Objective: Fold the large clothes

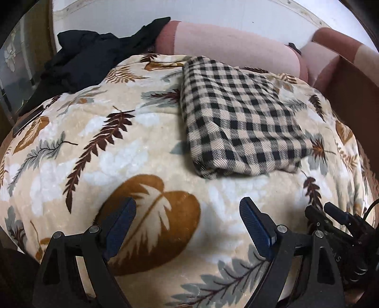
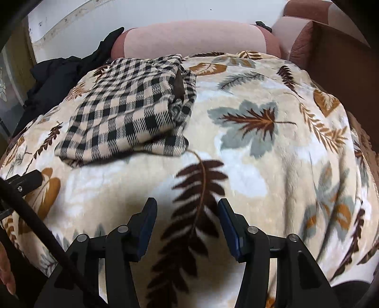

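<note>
On the blanket (image 1: 99,151), a cream fleece printed with brown, rust and grey leaves, we see the shirt (image 1: 239,118) lying as a folded bundle. It is a black-and-beige check, thick and soft-looking. From the left wrist view it reads as a neat, roughly rectangular packet, its top face flat, its near edge a rounded fold with layers stacked beneath. From the right wrist view the same shirt (image 2: 132,111) looks less tidy: the side facing us there is bunched, with a dark brown lining showing in a gap between layers, and the near edge curls up off the blanket (image 2: 260,165).

Our left gripper (image 1: 187,208) hovers over the blanket short of the shirt, its blue-padded fingers (image 1: 254,225) spread wide with nothing between them. Our right gripper (image 2: 187,208) sits likewise above a dark brown fern print, to the right of the shirt and clear of it; its fingers (image 2: 148,225) are parted and empty, somewhat narrower than the left pair. Neither gripper touches the shirt.

Beyond the blanket lies a pink bolster (image 1: 227,52), and to its left a heap of black clothes (image 1: 85,56) spills onto the blanket's far corner. A brown cushion (image 2: 305,42) stands at the right. A white wall (image 1: 189,14) rises behind.
</note>
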A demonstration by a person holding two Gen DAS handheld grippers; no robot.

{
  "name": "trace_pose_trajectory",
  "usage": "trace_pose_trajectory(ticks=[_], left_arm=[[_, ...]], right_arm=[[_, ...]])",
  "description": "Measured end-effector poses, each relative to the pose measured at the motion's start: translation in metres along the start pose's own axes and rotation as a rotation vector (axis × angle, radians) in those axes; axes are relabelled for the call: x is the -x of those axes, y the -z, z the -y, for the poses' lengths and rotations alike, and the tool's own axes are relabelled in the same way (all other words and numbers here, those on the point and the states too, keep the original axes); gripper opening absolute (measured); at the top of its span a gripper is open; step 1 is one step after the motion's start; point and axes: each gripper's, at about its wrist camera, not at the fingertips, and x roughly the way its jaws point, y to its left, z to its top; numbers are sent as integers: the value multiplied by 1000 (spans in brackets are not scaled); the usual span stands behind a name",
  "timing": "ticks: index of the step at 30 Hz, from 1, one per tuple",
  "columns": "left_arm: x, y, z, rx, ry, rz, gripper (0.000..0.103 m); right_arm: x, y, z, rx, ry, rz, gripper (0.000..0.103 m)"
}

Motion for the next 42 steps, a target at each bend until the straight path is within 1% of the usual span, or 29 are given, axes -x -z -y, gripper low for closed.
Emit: trace_pose_trajectory(ticks=[3, 8, 18, 42], left_arm=[[2, 6, 6, -20, 7, -5, 88], [5, 13, 11, -42, 4, -6, 88], [4, 19, 9, -34, 0, -23, 88], [-9, 21, 10, -28, 7, -59, 88]], right_arm=[[6, 4, 1, -12, 11, 14, 61], [8, 5, 0, -14, 13, 19, 62], [11, 5, -10, 25, 36, 38, 66], [2, 3, -13, 22, 42, 28, 68]])
